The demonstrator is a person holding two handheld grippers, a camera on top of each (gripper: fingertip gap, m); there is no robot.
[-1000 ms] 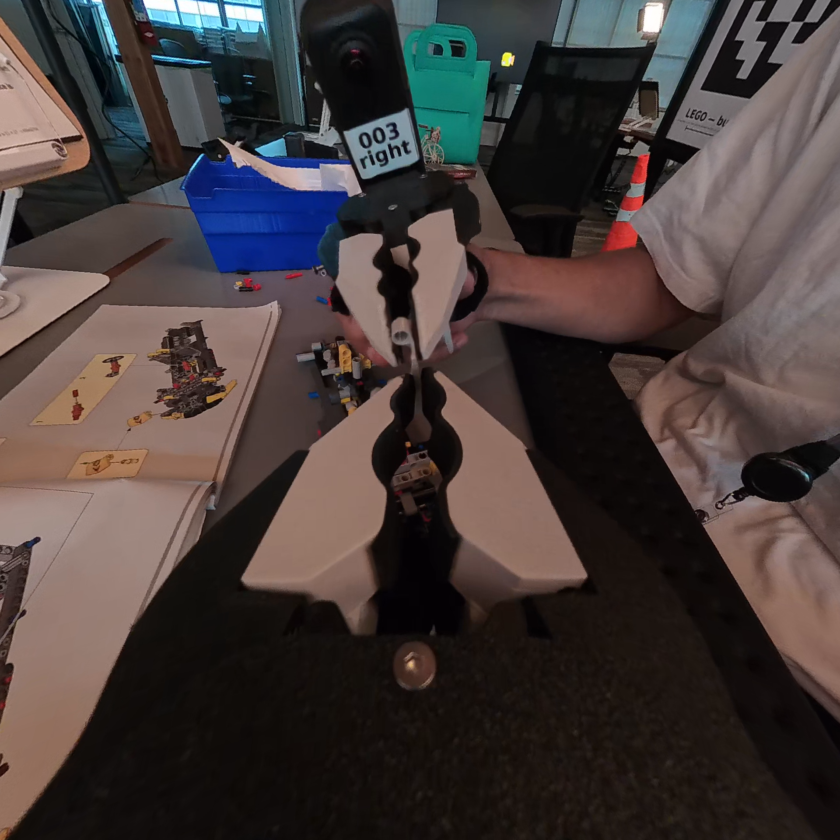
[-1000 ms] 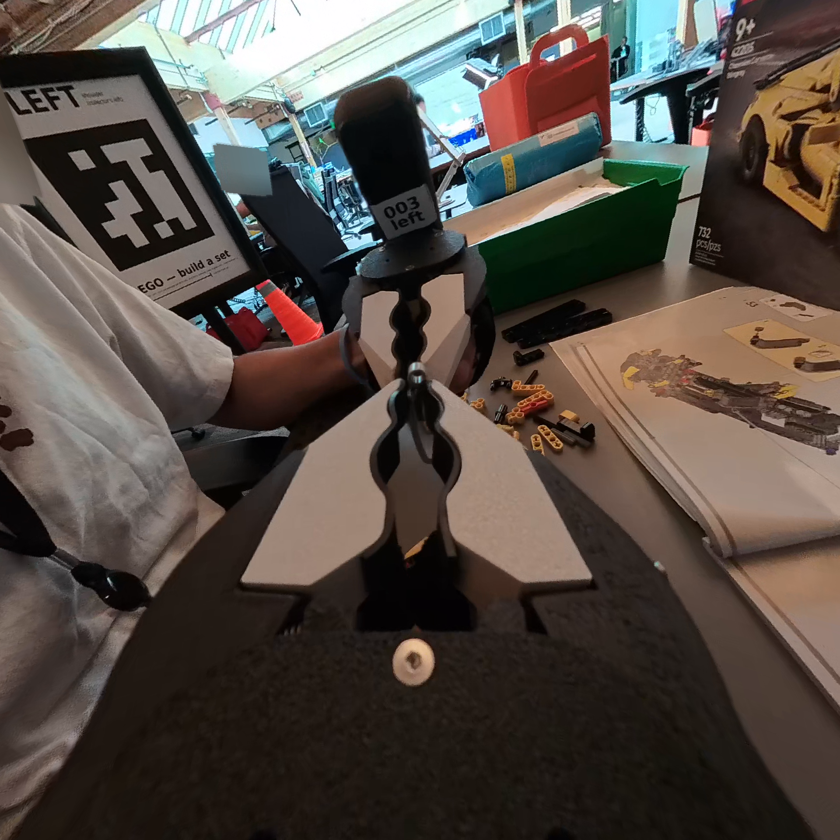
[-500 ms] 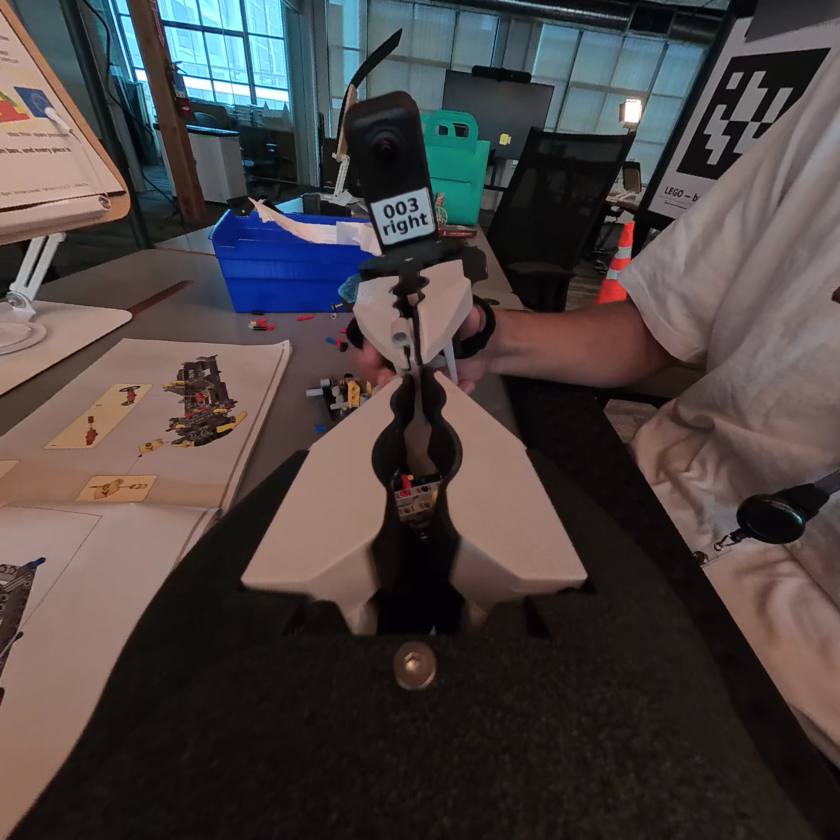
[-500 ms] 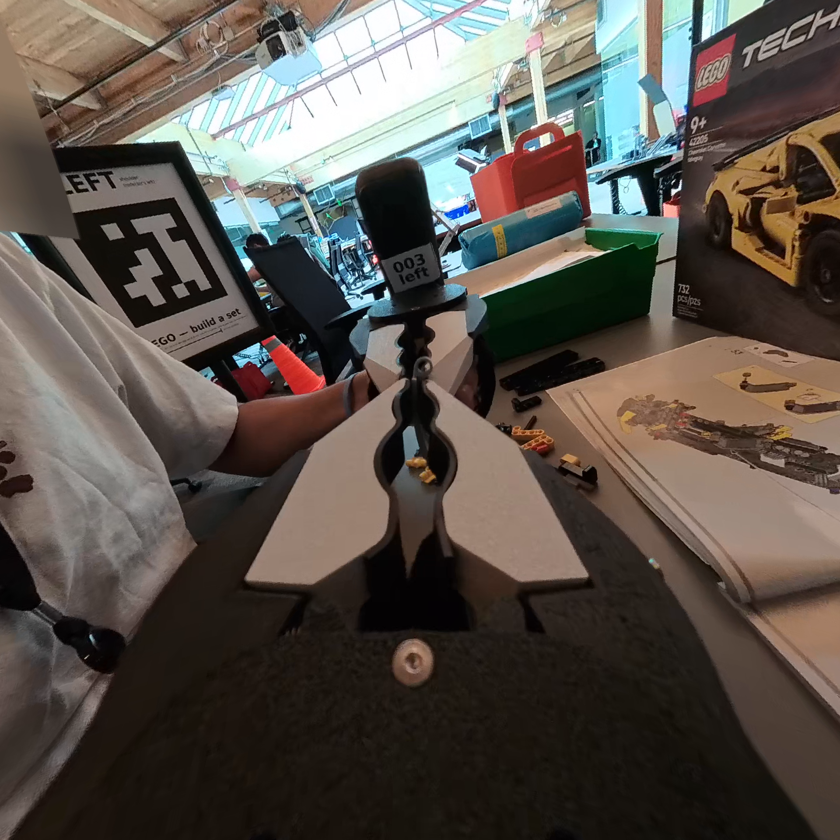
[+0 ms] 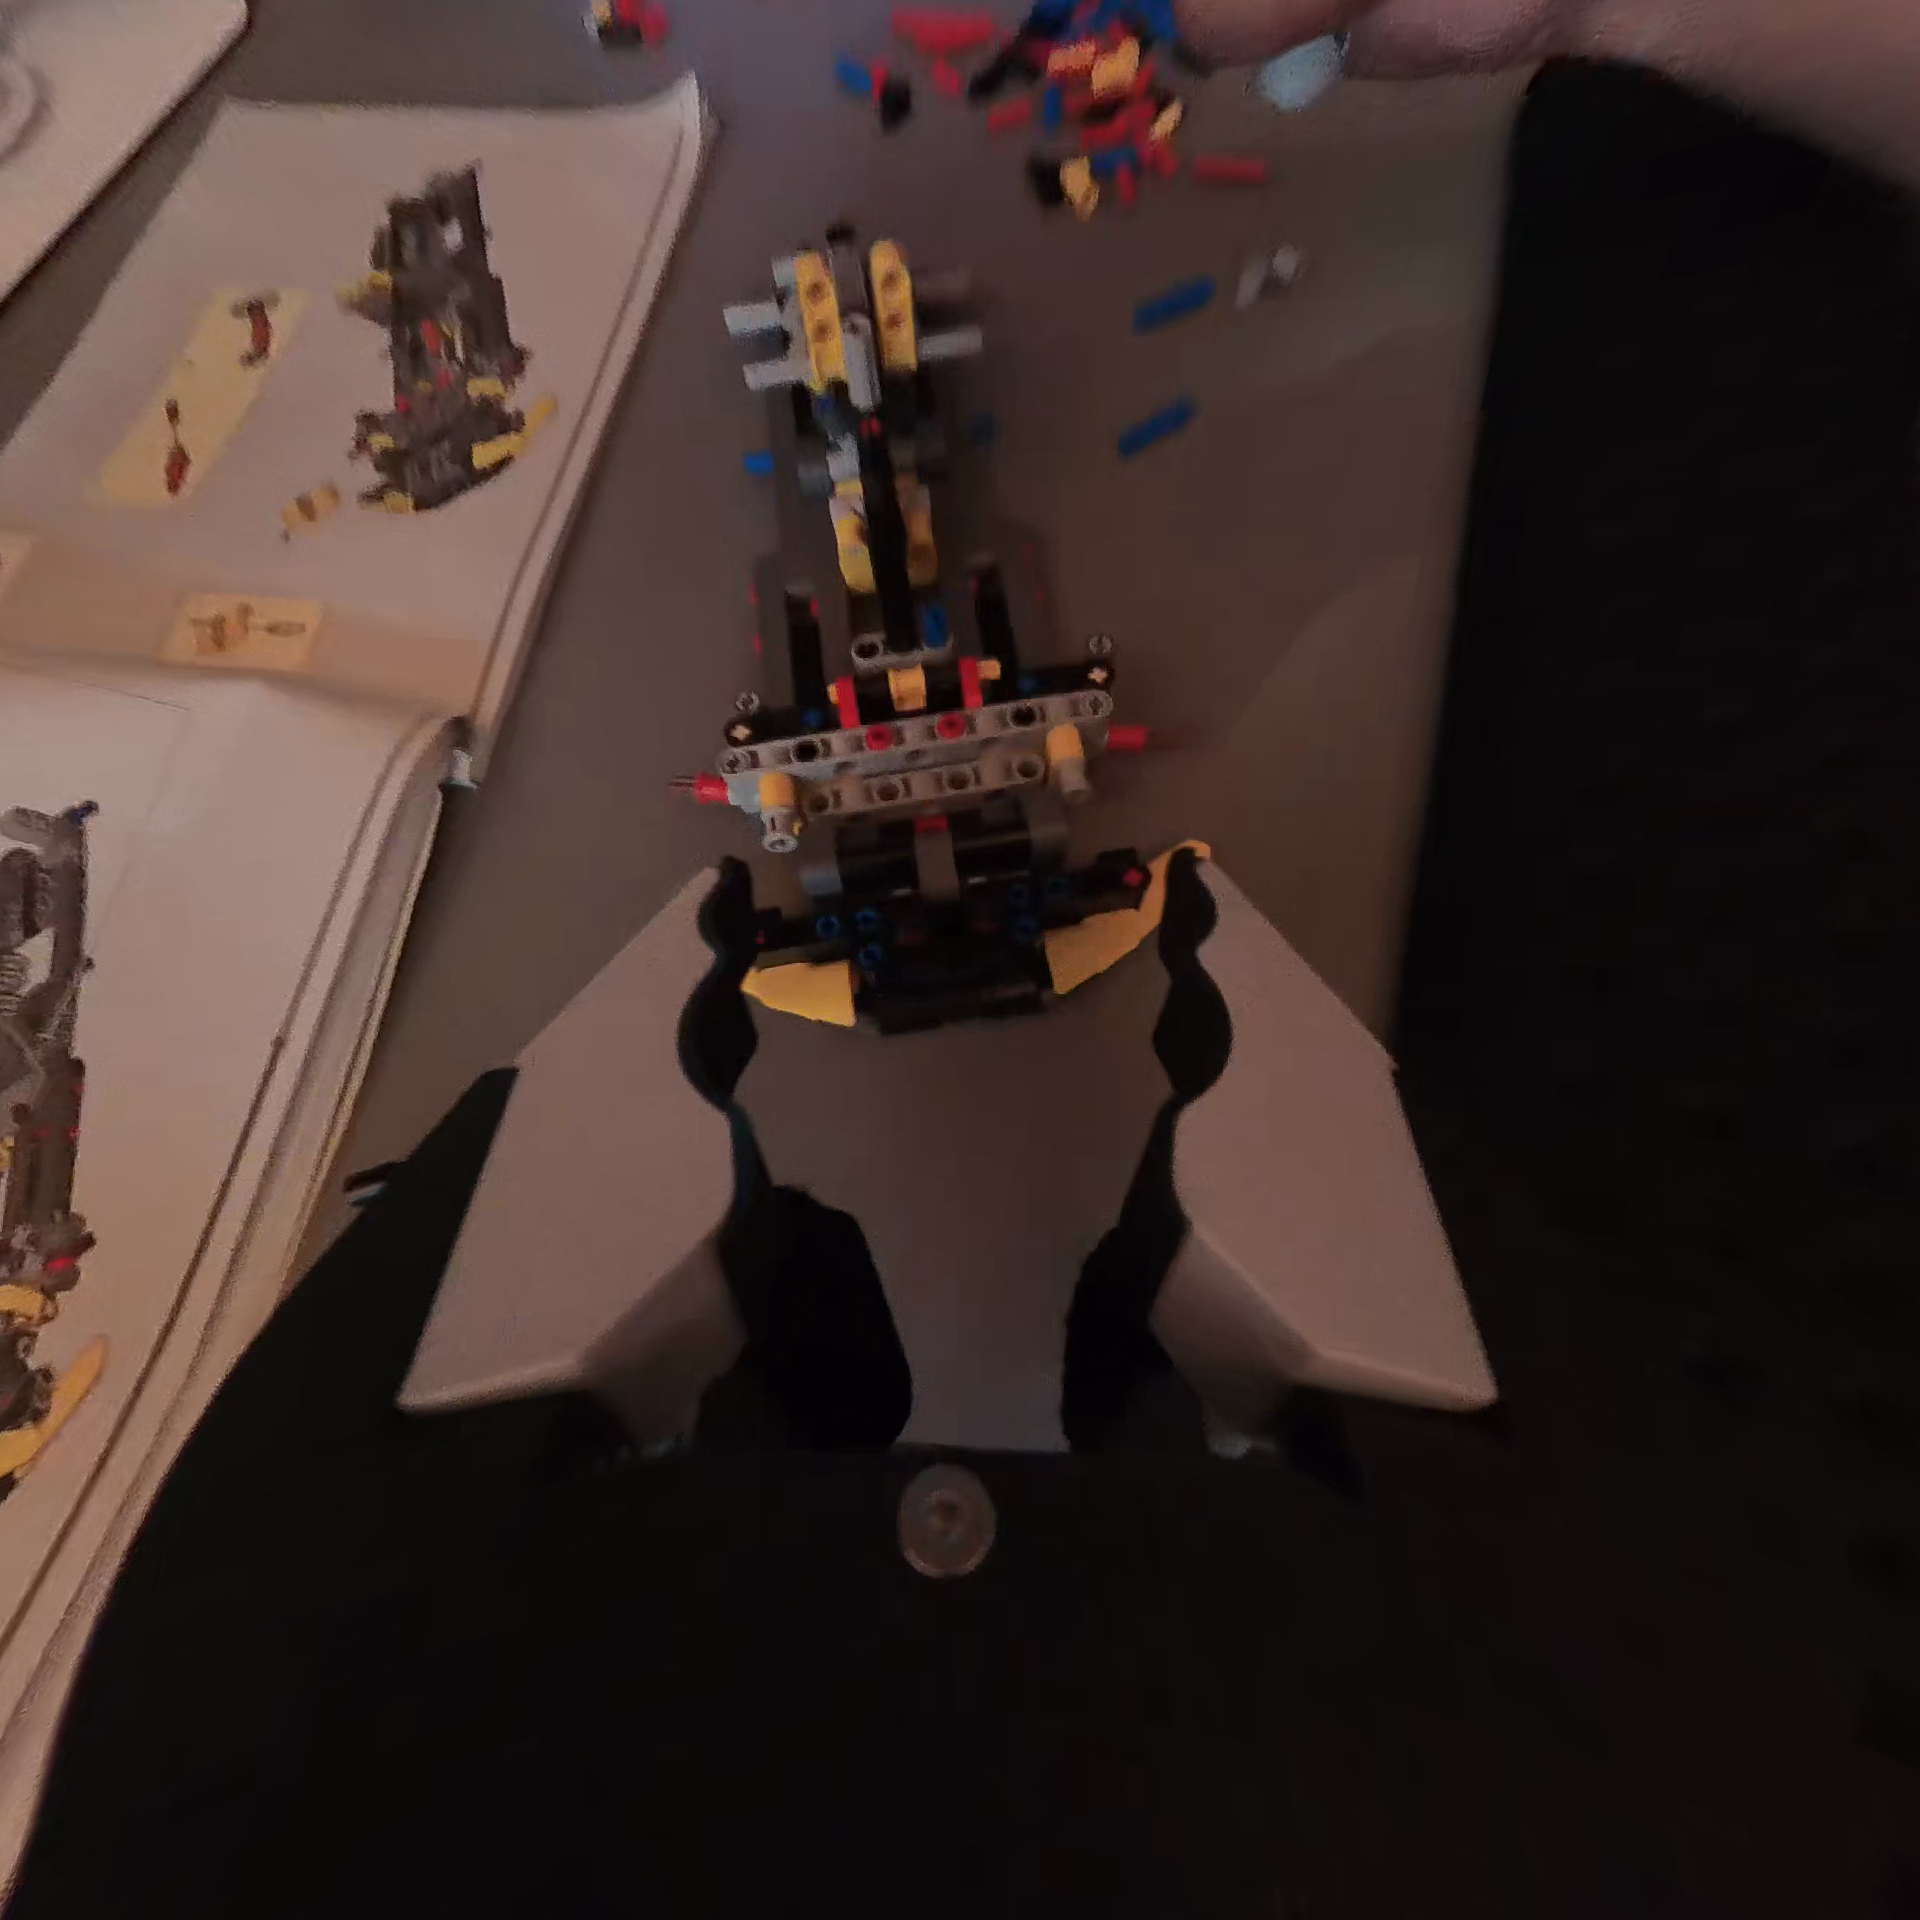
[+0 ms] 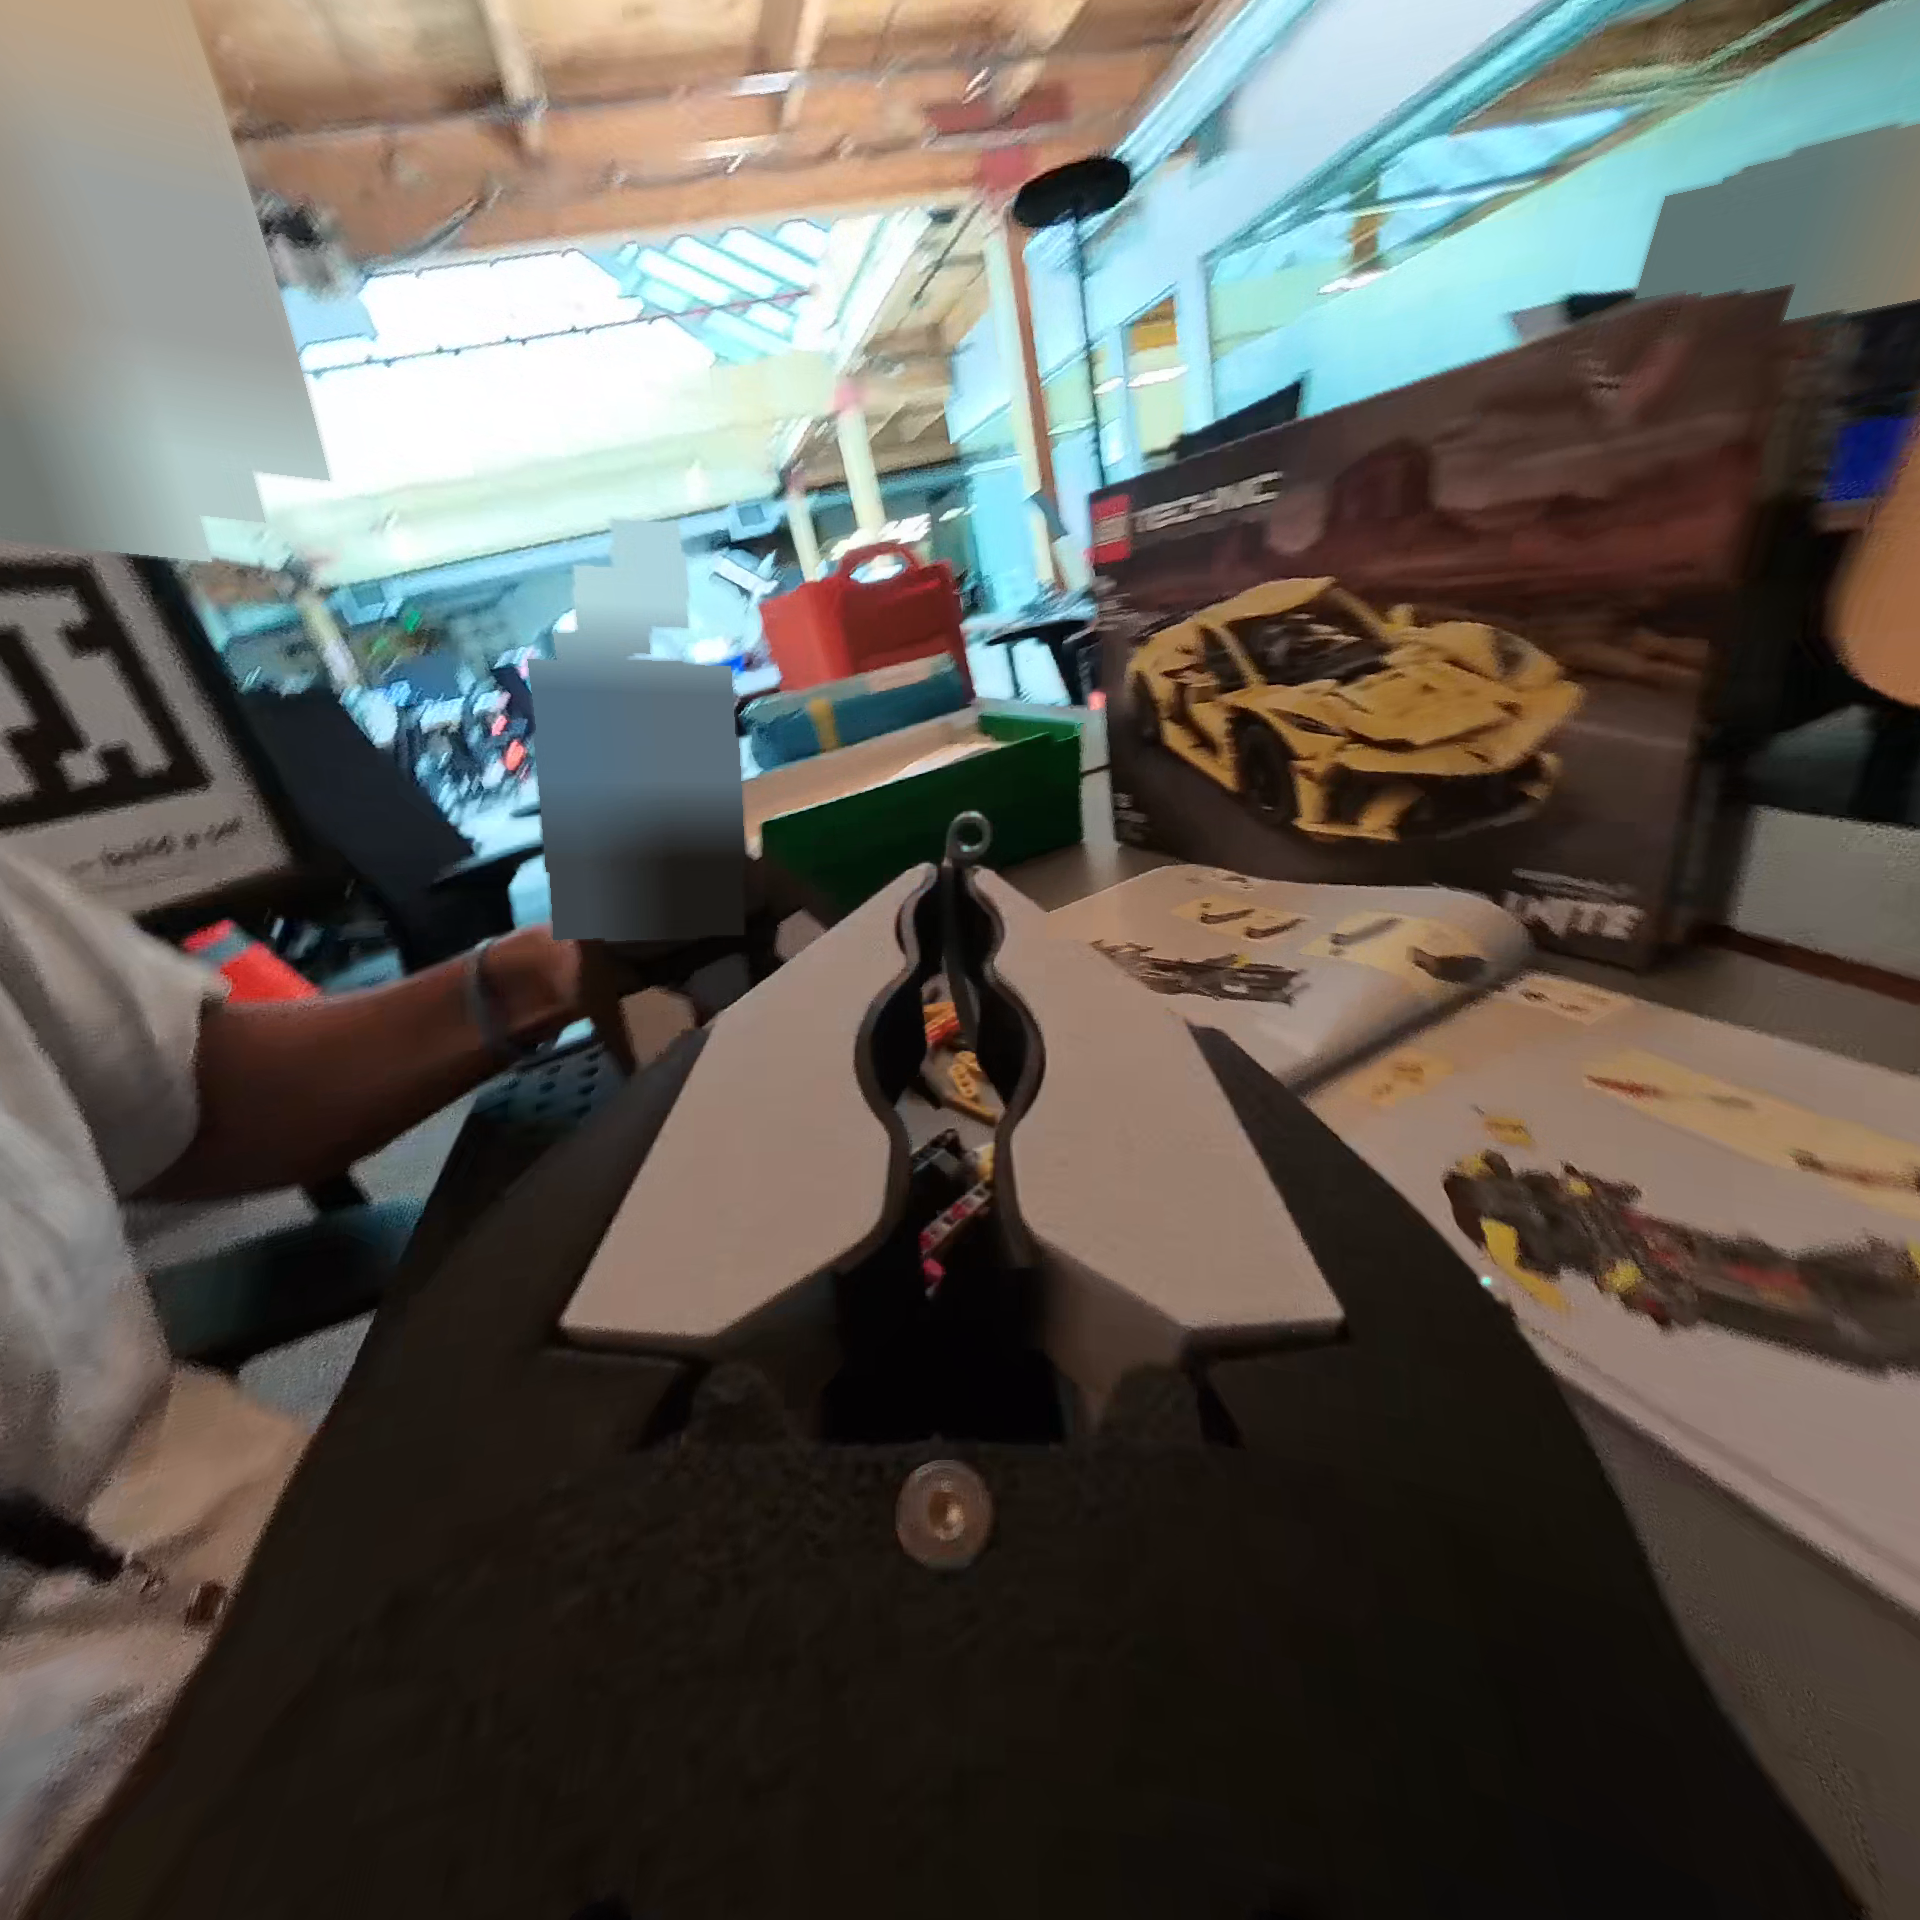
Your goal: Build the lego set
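In the left wrist view, the partly built lego chassis, black and grey with yellow and red parts, lies lengthwise on the grey table. My left gripper is wide open, its fingers on either side of the chassis's near end with the yellow wedges. In the right wrist view, my right gripper is shut on a thin dark grey lego piece whose ring end sticks up past the fingertips. It is held in the air above the table. Both views are blurred.
The open instruction booklet lies left of the chassis and also shows in the right wrist view. Loose small pieces lie beyond the chassis near a hand. A black mat lies on the right. The lego box and a green bin stand behind. My right fingertips sit around 20 cm from my left ones.
My left gripper has let go of the thin piece, opened wide and dropped down to the chassis. My right gripper still holds the thin piece and has swung right and upward.
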